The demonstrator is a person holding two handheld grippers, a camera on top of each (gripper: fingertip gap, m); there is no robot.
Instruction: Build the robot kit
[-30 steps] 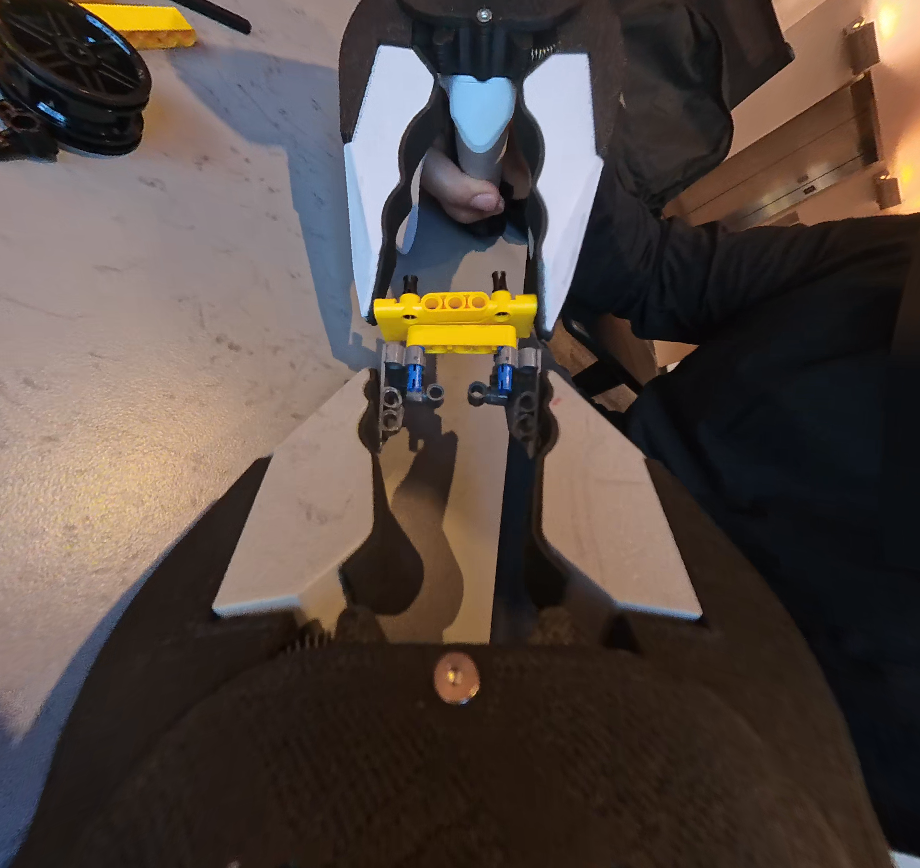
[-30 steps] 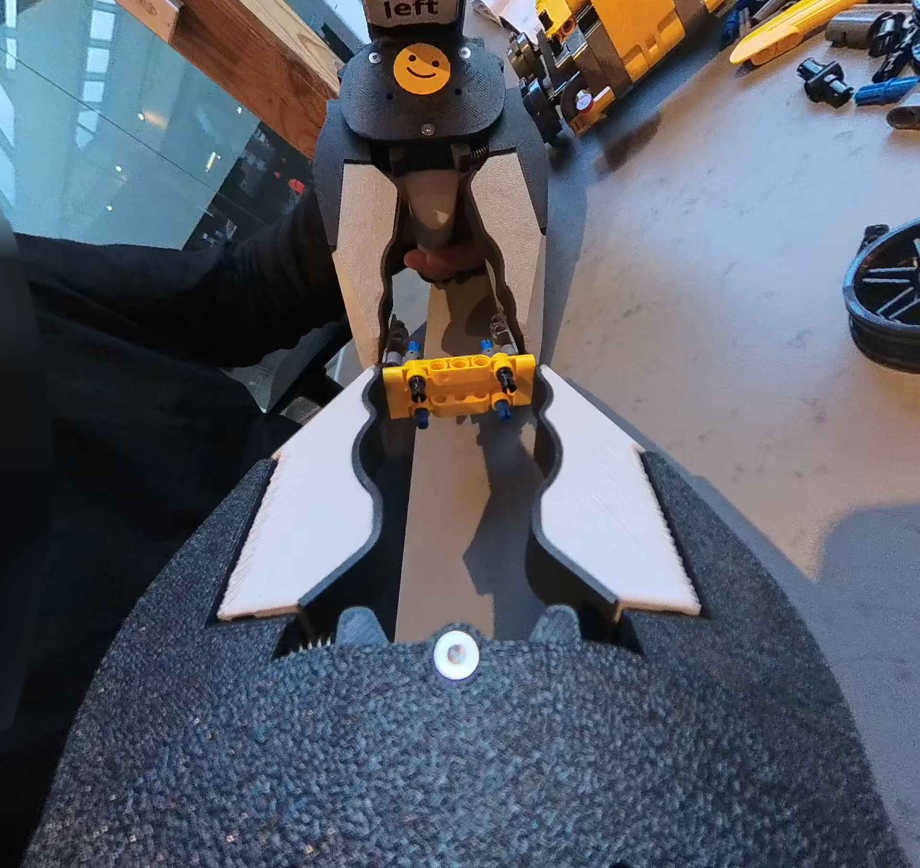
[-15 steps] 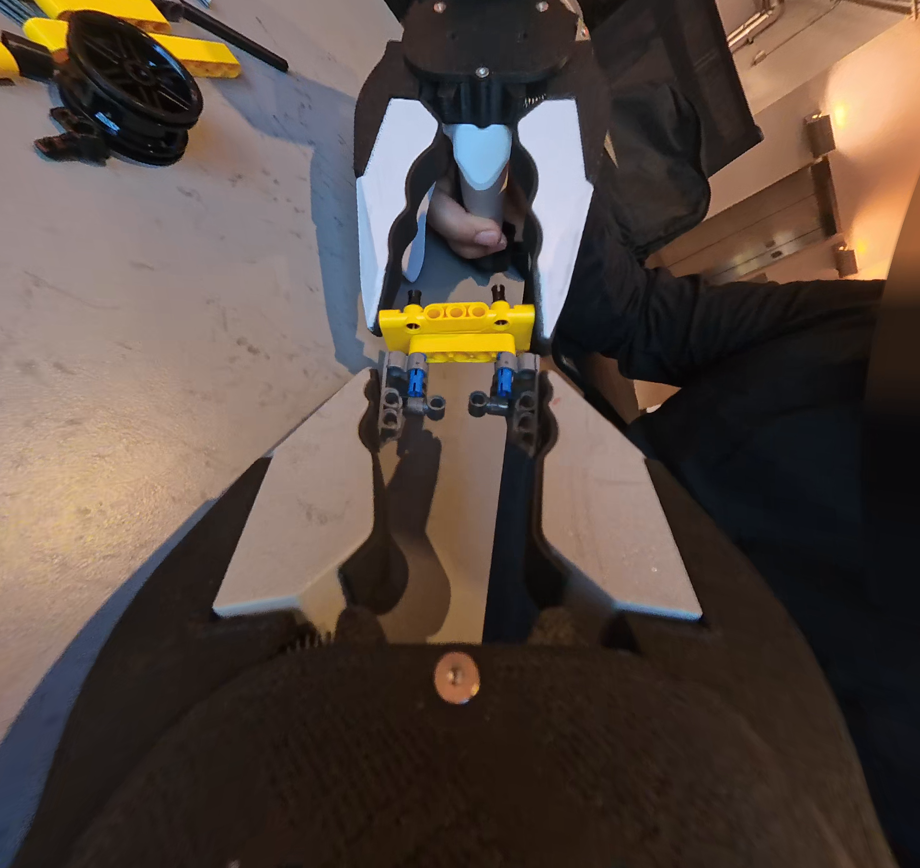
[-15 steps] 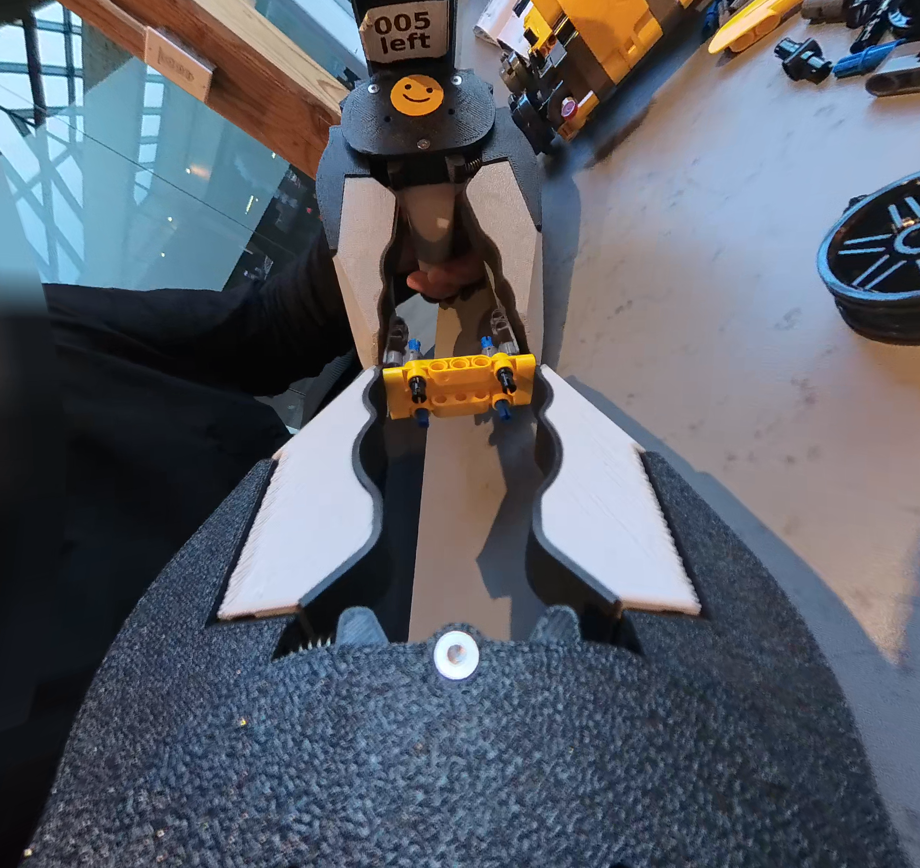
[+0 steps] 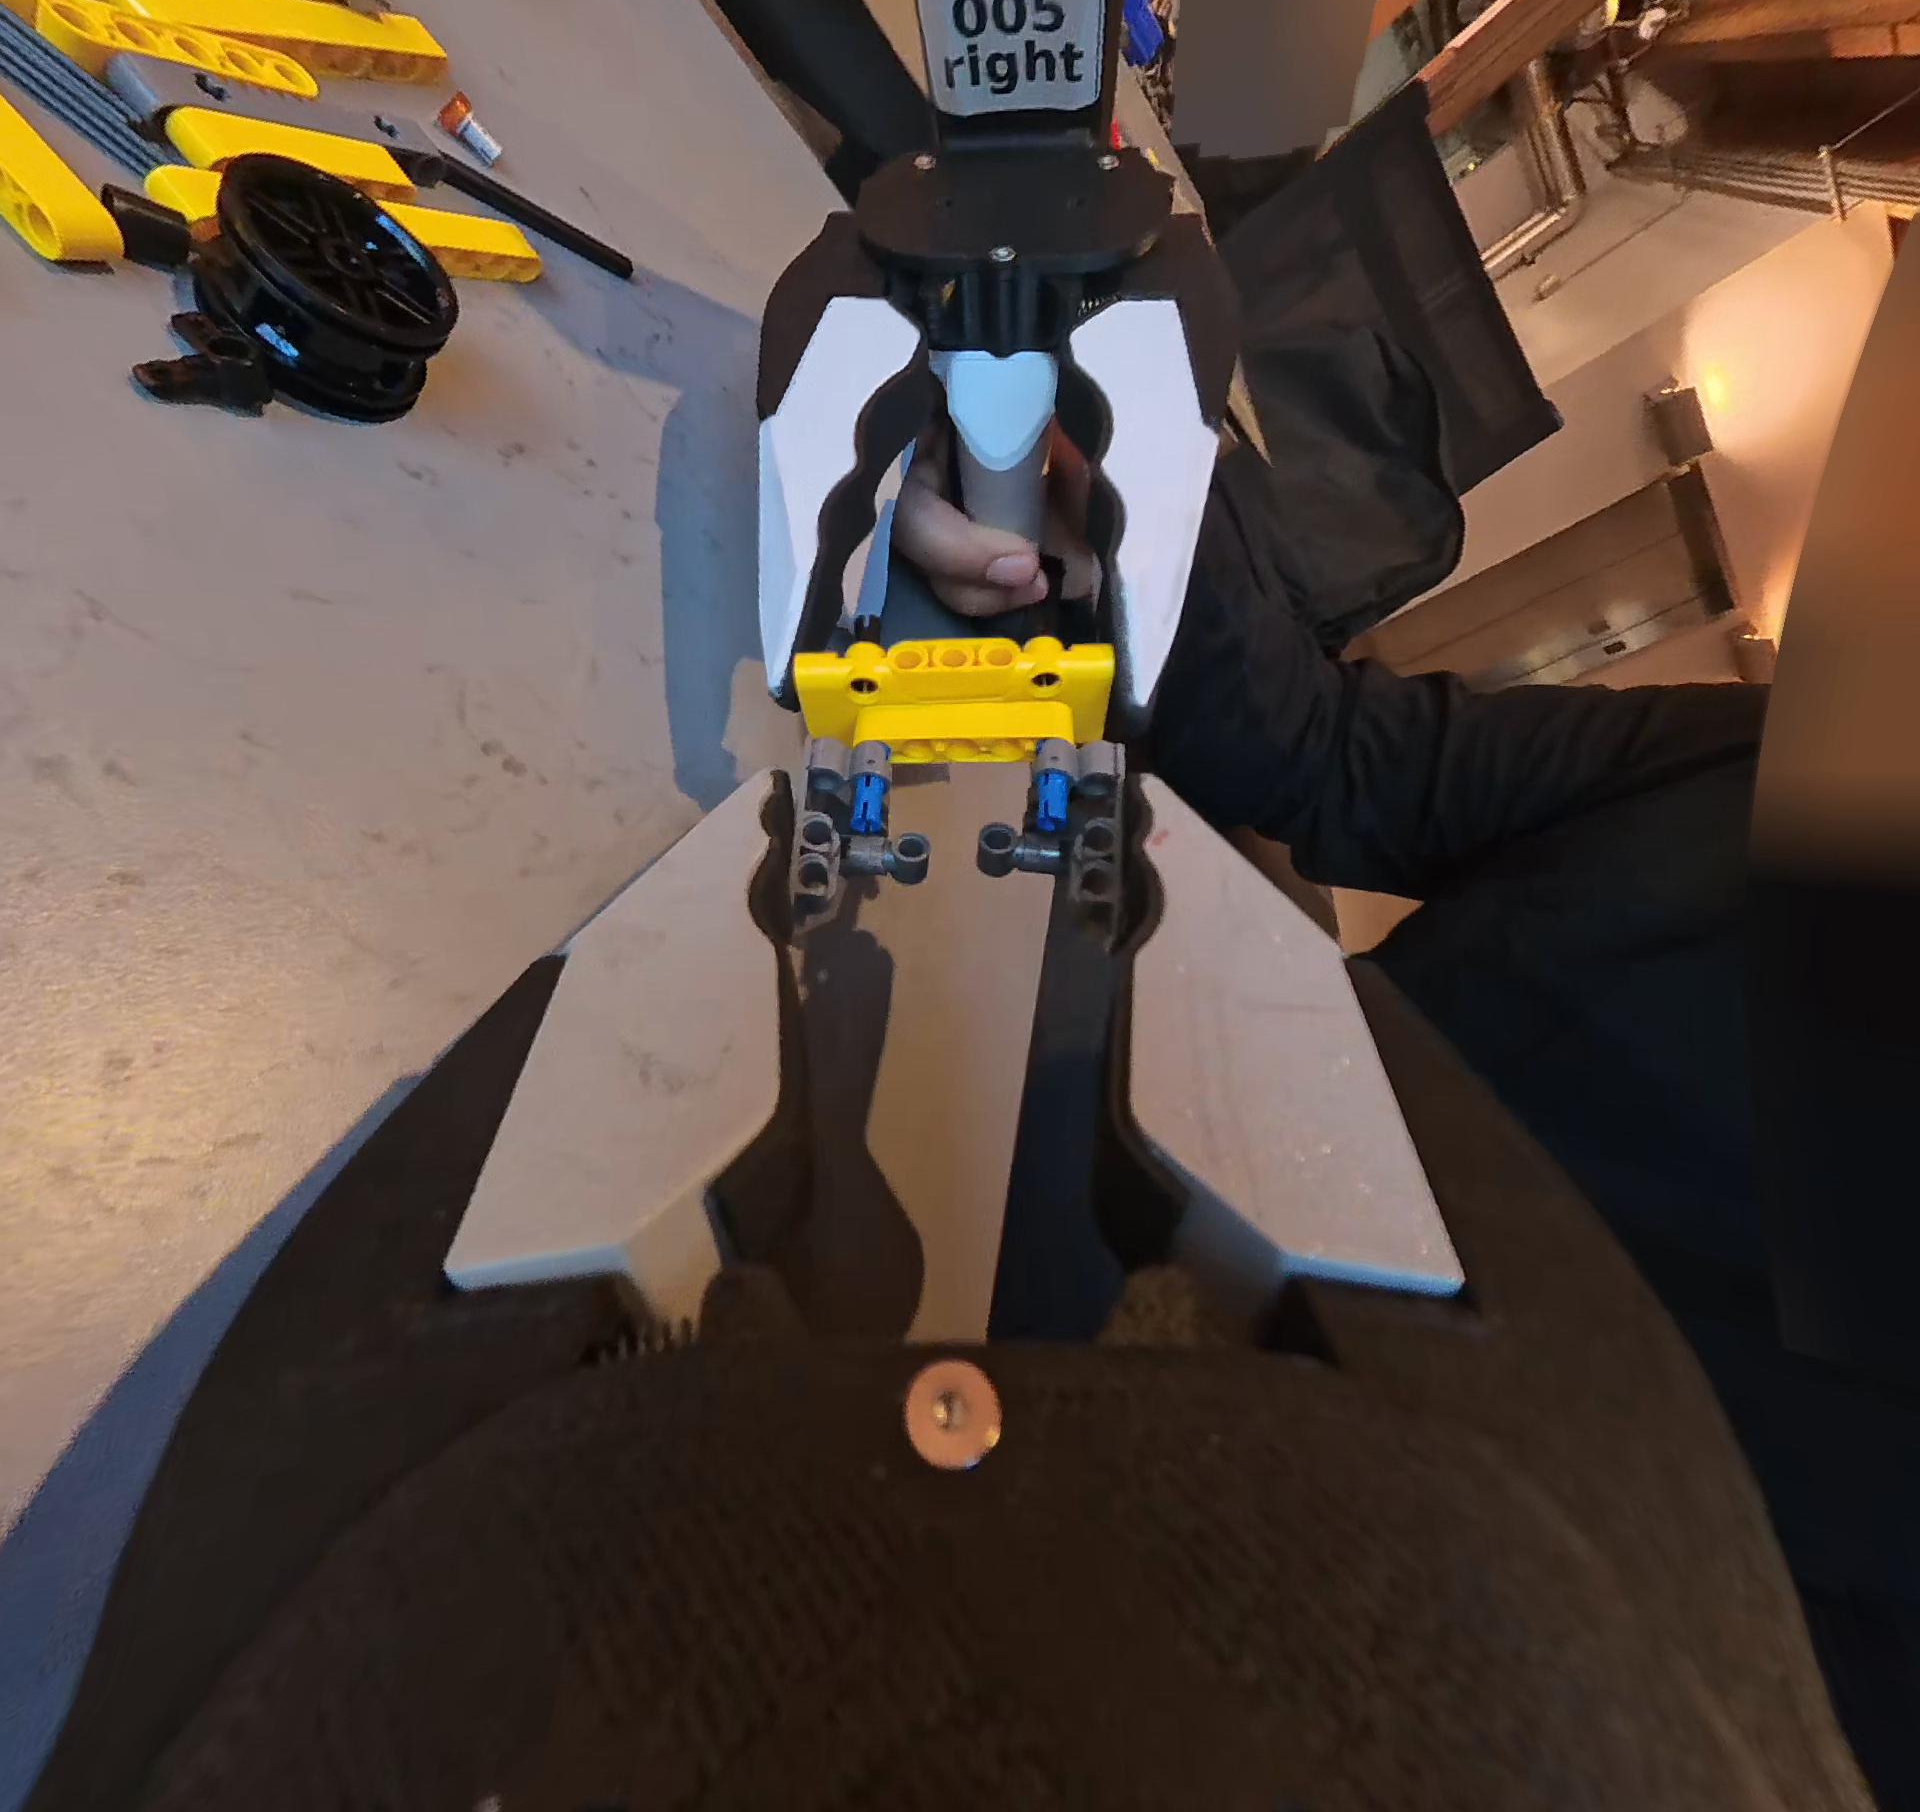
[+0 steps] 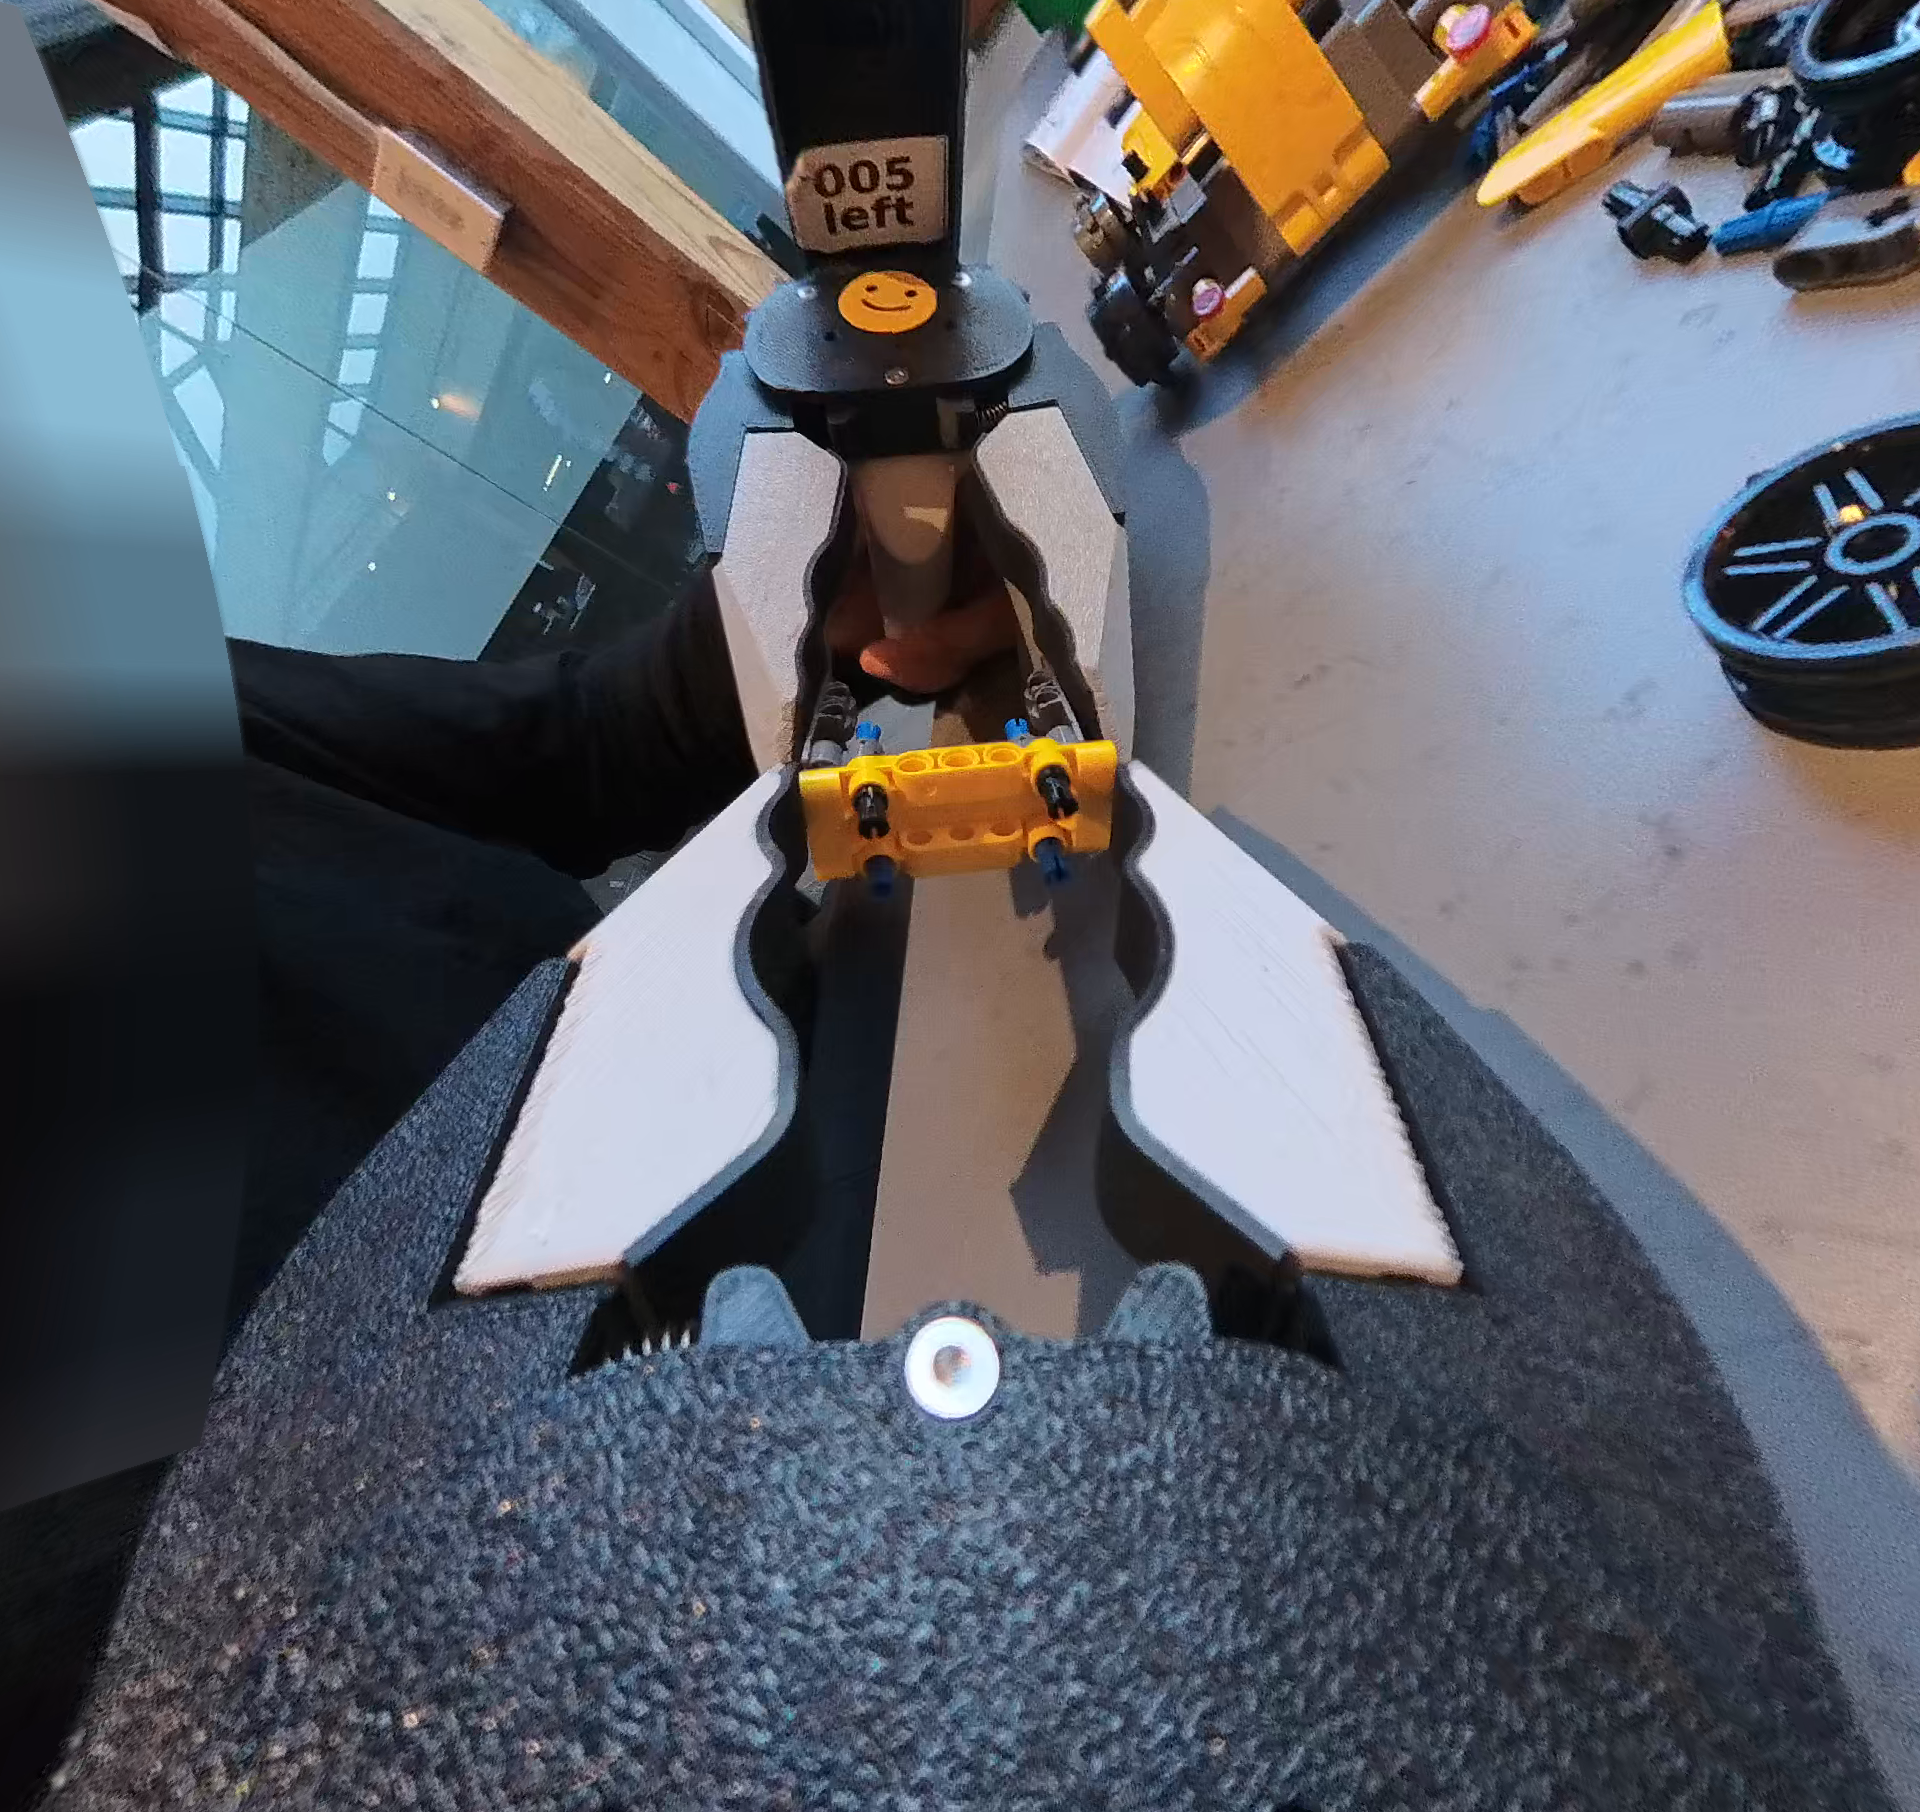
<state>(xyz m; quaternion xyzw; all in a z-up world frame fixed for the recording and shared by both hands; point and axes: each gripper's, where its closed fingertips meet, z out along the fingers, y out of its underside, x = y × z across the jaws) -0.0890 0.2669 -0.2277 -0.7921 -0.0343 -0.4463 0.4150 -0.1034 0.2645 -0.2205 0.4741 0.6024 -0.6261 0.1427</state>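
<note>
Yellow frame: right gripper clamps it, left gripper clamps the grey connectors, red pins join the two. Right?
Not quite: the pins are blue, not red. The left wrist view shows the blue pins between the yellow frame and the grey connectors. The rest holds: the right gripper clamps the frame, and the left gripper clamps the connectors.

A hobby workbench: loose yellow building beams, black wheel, half-built yellow model.

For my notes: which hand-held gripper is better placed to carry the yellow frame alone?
Right, probably: the right hand-held gripper clamps the yellow frame itself; the left hand-held gripper clamps only grey connectors.
</note>
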